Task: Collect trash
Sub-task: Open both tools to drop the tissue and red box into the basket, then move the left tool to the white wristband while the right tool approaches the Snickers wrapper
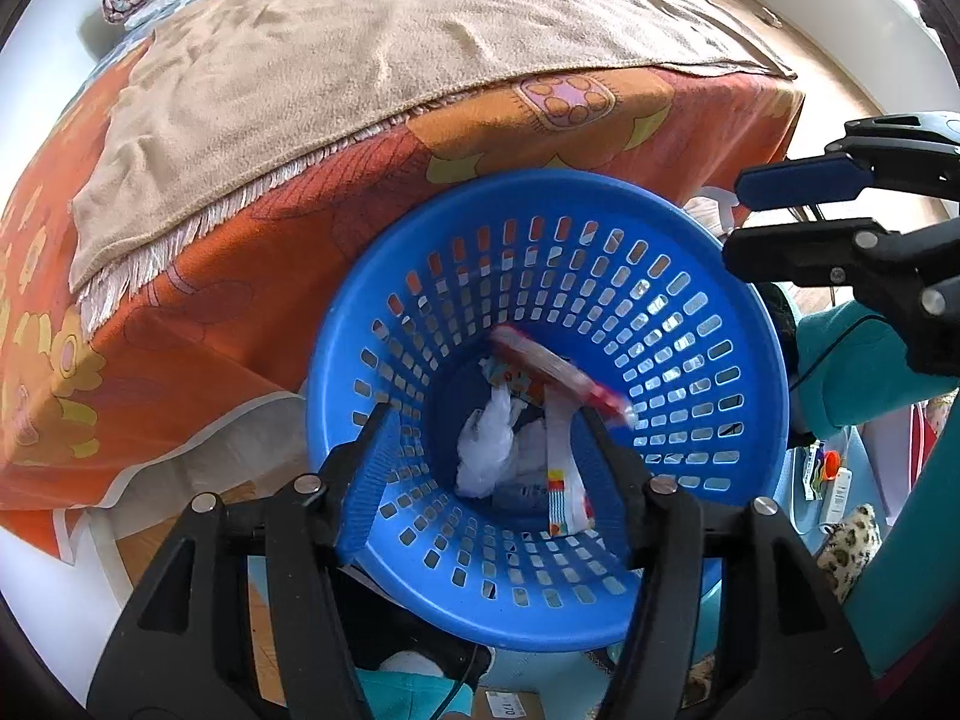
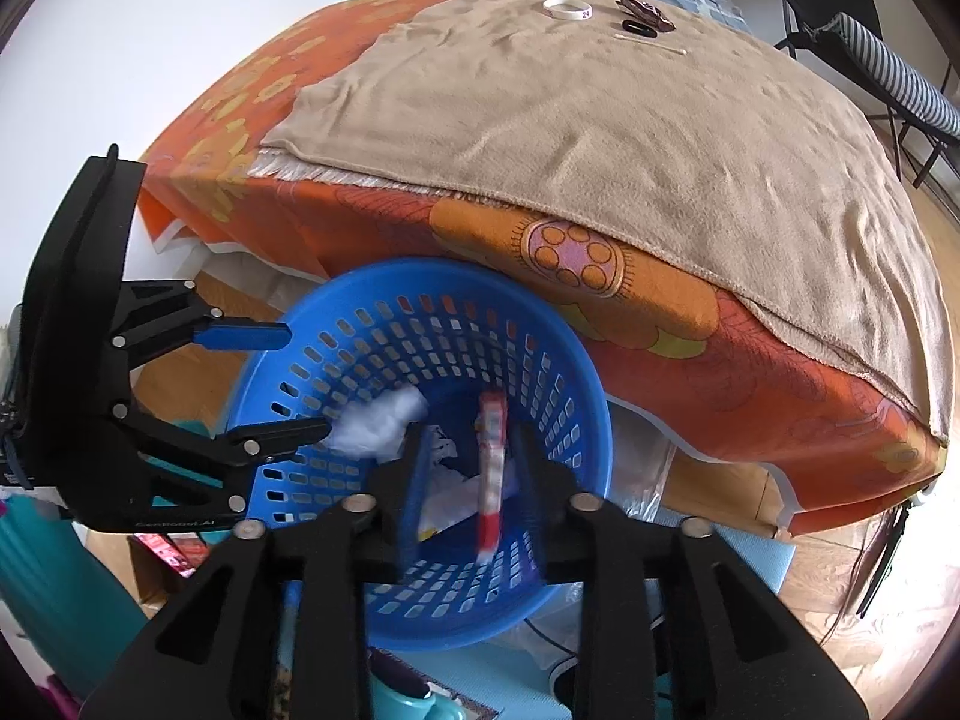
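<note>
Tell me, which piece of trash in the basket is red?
The long flat wrapper, red at its ends. The crumpled plastic bag beside it in the blue basket is white.

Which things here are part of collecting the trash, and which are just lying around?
Part of the job:
blue basket
red and white wrapper, blurred, between the open right gripper fingers
crumpled white plastic in the basket
left gripper, open over the basket

Lying about, though possibly trash:
white ring
dark wrapper
thin stick
beige blanket
</note>
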The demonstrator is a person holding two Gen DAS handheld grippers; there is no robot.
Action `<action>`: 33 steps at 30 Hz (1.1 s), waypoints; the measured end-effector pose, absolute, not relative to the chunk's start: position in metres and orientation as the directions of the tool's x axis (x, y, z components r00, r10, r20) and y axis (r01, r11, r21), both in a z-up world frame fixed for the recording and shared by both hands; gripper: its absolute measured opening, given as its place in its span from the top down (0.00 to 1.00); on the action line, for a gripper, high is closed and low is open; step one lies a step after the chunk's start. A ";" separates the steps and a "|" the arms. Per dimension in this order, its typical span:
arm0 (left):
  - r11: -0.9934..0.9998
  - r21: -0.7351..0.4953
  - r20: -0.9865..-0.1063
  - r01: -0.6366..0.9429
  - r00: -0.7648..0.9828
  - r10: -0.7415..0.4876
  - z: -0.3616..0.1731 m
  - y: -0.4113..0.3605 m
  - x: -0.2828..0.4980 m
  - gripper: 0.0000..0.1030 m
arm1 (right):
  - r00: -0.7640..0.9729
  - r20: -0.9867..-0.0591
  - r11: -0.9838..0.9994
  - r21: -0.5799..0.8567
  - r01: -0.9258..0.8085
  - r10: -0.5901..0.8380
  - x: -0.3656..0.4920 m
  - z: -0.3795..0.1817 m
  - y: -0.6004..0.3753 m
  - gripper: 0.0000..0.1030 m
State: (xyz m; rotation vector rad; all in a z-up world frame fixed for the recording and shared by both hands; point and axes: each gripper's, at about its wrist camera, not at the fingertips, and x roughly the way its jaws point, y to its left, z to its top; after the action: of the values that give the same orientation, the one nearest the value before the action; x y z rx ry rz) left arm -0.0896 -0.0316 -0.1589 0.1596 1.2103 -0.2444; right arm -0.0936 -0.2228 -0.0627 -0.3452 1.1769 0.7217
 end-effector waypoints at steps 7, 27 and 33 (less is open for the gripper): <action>0.964 -0.004 -0.938 0.264 0.333 -0.095 -0.159 -0.031 -0.089 0.40 | 0.207 -0.927 0.735 0.098 -0.671 0.312 -0.094 -0.064 -0.223 0.49; 0.976 -0.030 -0.921 0.218 0.374 -0.112 -0.128 -0.012 -0.066 0.40 | 0.239 -0.924 0.777 0.091 -0.623 0.300 -0.062 -0.043 -0.234 0.36; 0.976 -0.008 -0.911 0.217 0.401 -0.097 -0.110 -0.002 -0.039 0.40 | 0.273 -0.912 0.790 0.082 -0.608 0.305 -0.032 -0.024 -0.238 0.35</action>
State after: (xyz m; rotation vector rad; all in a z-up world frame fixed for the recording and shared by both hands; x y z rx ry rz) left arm -0.0394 -0.0018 -0.1098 0.1180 1.1421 -0.1989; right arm -0.0316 -0.2382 -0.0243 -0.3087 1.1392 0.6272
